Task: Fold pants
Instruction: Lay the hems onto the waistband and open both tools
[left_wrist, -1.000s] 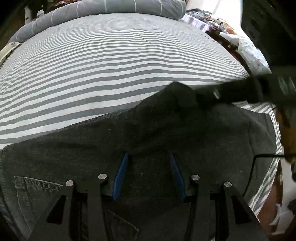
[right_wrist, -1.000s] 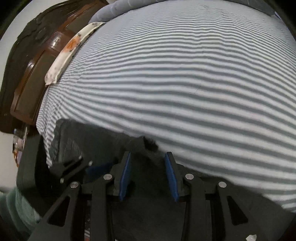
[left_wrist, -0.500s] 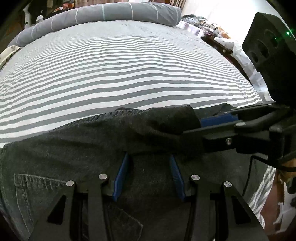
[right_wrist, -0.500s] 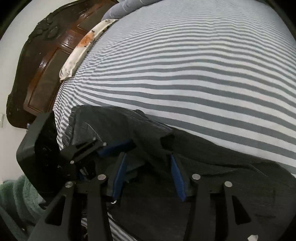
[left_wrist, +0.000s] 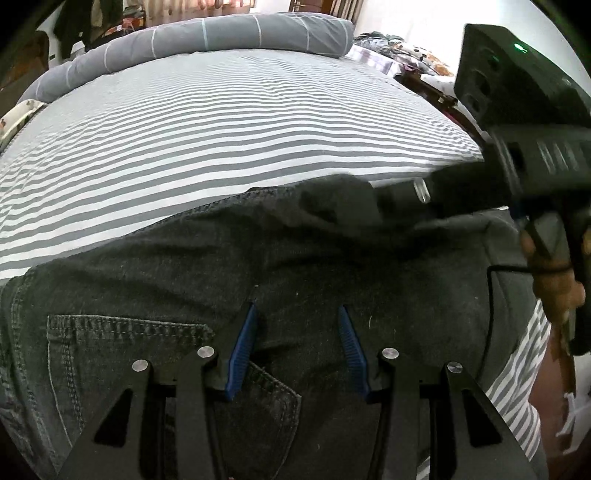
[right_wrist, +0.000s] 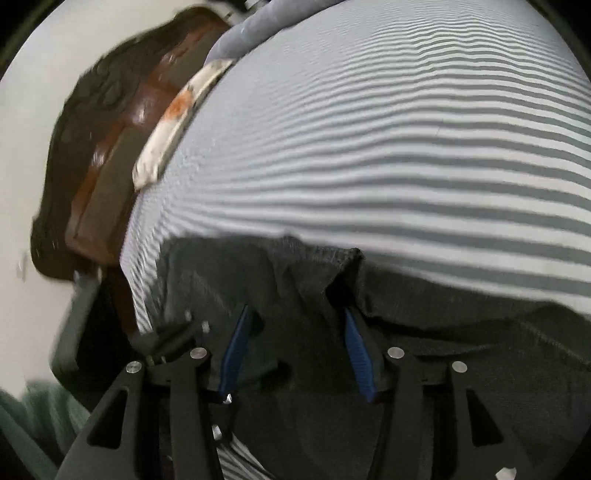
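Dark grey jeans (left_wrist: 258, 266) lie on the striped bed sheet (left_wrist: 221, 129), back pocket up, with one part folded over onto the rest. My left gripper (left_wrist: 297, 314) hovers over the pocket area, its jaws apart and flat cloth showing between the blue pads (left_wrist: 242, 347). From the right, my right gripper (left_wrist: 384, 195) reaches the corner of the folded layer. In the right wrist view my right gripper (right_wrist: 295, 314) has its jaws opening, and the folded cloth edge (right_wrist: 347, 258) lies loose between and ahead of them. My left gripper (right_wrist: 181, 336) shows blurred at the lower left.
A rolled grey blanket (left_wrist: 221, 37) lies across the far end of the bed. A dark wooden headboard (right_wrist: 107, 155) and a white-and-orange pillow (right_wrist: 173, 114) line the left side. Clutter (left_wrist: 399, 51) sits past the right edge. A hand (left_wrist: 554, 288) holds the right gripper.
My right gripper's jaws have spread wider, and the folded cloth now lies down on the jeans. The left gripper has shifted a little across the jeans with its jaws unchanged.
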